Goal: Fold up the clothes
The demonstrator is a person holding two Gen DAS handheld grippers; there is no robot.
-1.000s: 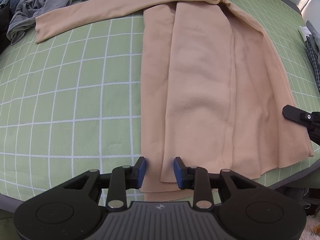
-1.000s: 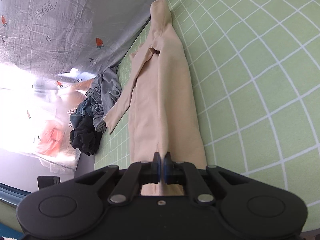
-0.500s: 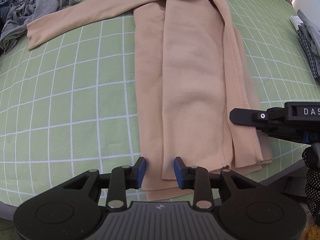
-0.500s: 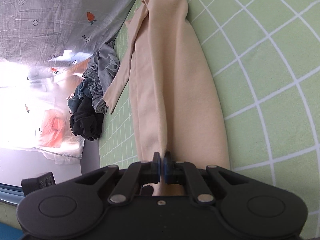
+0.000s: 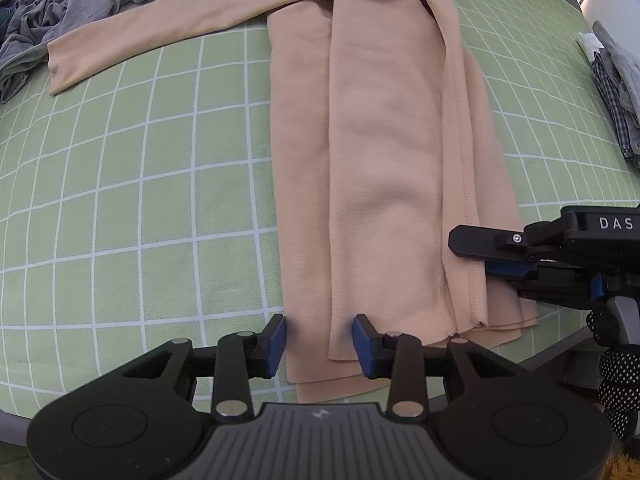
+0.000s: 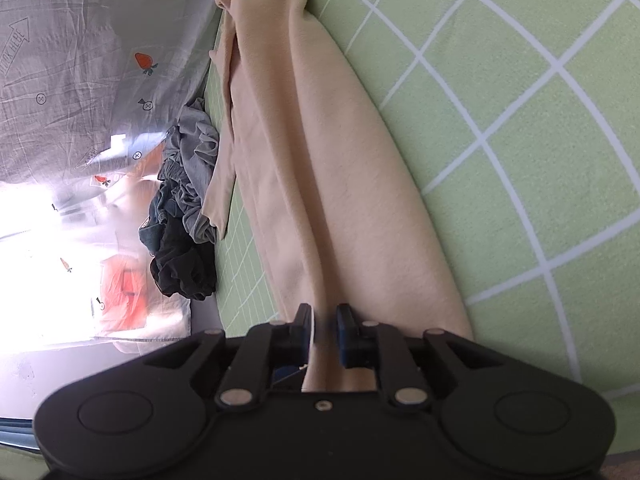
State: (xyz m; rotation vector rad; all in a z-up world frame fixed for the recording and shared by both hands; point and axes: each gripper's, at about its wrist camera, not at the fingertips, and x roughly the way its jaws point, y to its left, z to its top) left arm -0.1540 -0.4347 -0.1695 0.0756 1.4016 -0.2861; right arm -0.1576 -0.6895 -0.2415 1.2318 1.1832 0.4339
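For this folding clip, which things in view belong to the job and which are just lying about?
In the job:
- beige garment
- left hand-held gripper, open
- right hand-held gripper, slightly open around the garment's edge

Lying about:
- grey and dark clothes pile
- checked and grey clothes
- green checked sheet, underneath

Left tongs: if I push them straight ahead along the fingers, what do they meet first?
Probably the beige garment: the left tongs are open, straddling its near hem, so the folded fabric on the green checked sheet lies right ahead. Height above it is unclear.
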